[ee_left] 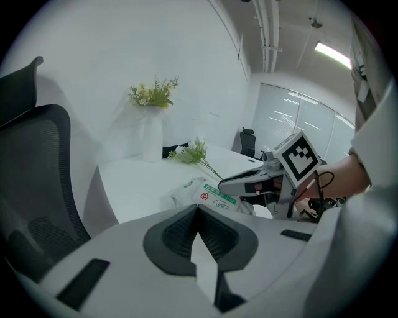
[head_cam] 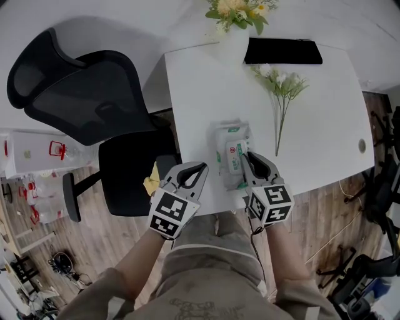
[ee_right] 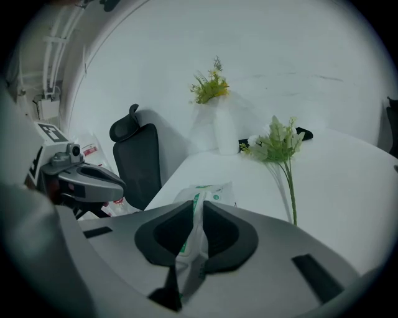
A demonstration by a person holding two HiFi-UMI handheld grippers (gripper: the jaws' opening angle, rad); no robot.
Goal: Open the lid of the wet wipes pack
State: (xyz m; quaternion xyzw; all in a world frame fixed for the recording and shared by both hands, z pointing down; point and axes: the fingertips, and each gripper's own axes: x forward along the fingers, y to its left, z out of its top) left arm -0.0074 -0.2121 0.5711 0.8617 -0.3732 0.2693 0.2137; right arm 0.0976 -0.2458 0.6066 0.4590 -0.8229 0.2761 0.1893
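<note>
The white-and-green wet wipes pack (head_cam: 230, 145) lies on the white table (head_cam: 325, 137) near its front edge. My right gripper (head_cam: 245, 154) reaches over the pack's near half and is shut on a thin white-and-green flap of it; in the right gripper view that flap (ee_right: 198, 217) stands pinched upright between the dark pads. I cannot tell whether the flap is the lid. My left gripper (head_cam: 204, 166) hovers just off the table's front left corner, apart from the pack, shut with nothing in it. From the left gripper view the pack (ee_left: 211, 194) lies under the right gripper (ee_left: 222, 185).
A loose white flower stem (head_cam: 281, 94) lies right of the pack. A vase of flowers (head_cam: 237, 15) and a black case (head_cam: 282, 51) stand at the table's far edge. A black office chair (head_cam: 81, 94) stands left of the table. The person's legs are below the front edge.
</note>
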